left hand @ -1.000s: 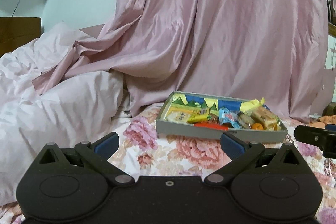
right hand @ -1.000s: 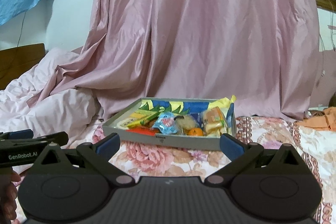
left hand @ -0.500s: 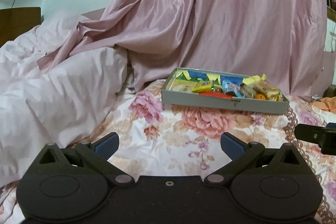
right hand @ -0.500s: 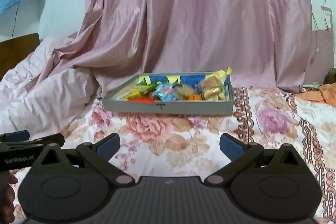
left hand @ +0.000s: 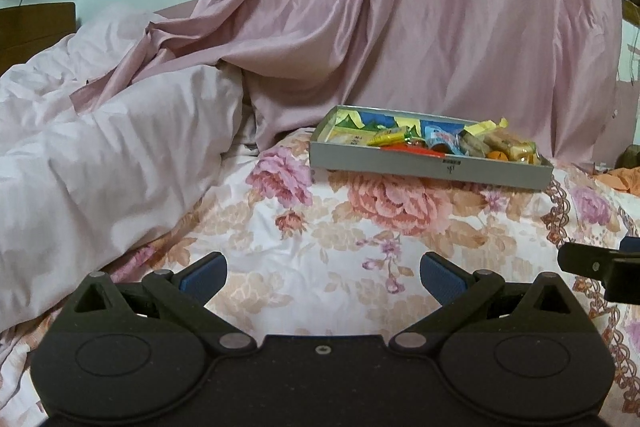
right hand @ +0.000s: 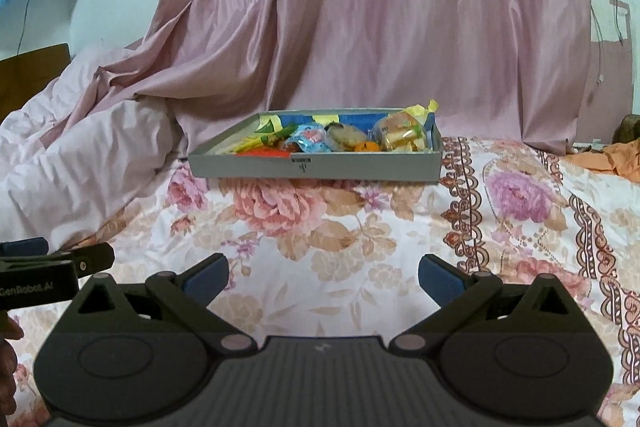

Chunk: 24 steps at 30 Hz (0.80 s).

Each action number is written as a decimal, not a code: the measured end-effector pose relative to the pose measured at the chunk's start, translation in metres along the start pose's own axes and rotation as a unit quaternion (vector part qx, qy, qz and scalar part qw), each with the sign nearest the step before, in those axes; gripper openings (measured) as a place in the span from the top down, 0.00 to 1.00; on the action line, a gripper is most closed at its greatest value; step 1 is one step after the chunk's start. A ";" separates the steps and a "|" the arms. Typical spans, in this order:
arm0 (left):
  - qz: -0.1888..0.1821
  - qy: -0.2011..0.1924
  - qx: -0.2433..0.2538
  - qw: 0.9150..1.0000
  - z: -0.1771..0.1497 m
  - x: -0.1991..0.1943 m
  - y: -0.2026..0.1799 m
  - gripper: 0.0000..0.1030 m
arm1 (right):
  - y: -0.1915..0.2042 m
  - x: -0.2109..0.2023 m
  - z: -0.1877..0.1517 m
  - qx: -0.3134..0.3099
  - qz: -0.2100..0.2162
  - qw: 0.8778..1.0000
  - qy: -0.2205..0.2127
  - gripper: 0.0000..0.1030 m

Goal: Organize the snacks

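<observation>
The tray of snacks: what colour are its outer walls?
Grey tray, best in the right wrist view.

The left gripper (left hand: pixel 322 277) is a matte black device with two round domed housings, a small screw set between them, silver rivets at the linkage joints, triangular cut-outs at the outer corners, and blue ribbed pads on its fingers (left hand: pixel 202 277). The right gripper (right hand: pixel 322 277) has the same black build, silver pivots and blue pads, but the plate between its two housings is ribbed grey with a small pale mark. Left of the right gripper's housing, the other tool's black side shows white "GenRobot.AI" lettering.
</observation>
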State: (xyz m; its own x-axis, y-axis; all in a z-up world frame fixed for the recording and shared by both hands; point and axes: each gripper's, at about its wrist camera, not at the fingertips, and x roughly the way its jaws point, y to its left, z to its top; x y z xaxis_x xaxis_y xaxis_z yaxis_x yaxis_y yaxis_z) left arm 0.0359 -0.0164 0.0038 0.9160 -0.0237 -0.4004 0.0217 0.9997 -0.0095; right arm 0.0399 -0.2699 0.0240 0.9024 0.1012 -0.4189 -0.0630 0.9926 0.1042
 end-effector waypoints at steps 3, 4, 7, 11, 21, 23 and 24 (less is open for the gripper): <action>-0.001 0.005 0.004 1.000 -0.004 0.002 -0.001 0.01 | -0.001 0.001 -0.004 0.000 -0.003 1.000 0.003 0.00; -0.002 0.006 0.005 1.000 -0.006 0.003 -0.001 0.01 | -0.002 0.002 -0.005 0.000 -0.004 1.000 0.003 0.00; -0.003 0.007 0.008 1.000 -0.008 0.005 -0.001 0.01 | -0.004 0.003 -0.008 0.000 -0.006 1.000 0.002 0.00; -0.004 0.009 0.004 1.000 -0.010 0.006 0.000 0.01 | -0.007 0.005 -0.011 0.000 -0.008 1.000 -0.001 0.00; -0.005 0.017 0.003 1.000 -0.016 0.010 0.001 0.01 | -0.007 0.010 -0.018 -0.003 -0.003 1.000 0.005 0.00; -0.006 0.019 0.004 1.000 -0.018 0.012 0.001 0.01 | -0.007 0.012 -0.019 -0.003 -0.002 1.000 0.007 0.00; -0.006 0.019 0.004 1.000 -0.018 0.012 0.001 0.01 | -0.006 0.012 -0.020 -0.003 -0.003 1.000 0.007 0.00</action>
State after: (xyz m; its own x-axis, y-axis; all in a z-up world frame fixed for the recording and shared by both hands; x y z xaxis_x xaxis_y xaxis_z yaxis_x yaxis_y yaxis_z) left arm 0.0398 -0.0157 -0.0177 0.8995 -0.0357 -0.4355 0.0363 0.9993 -0.0069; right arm 0.0424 -0.2735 0.0002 0.8962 0.0971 -0.4329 -0.0612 0.9935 0.0962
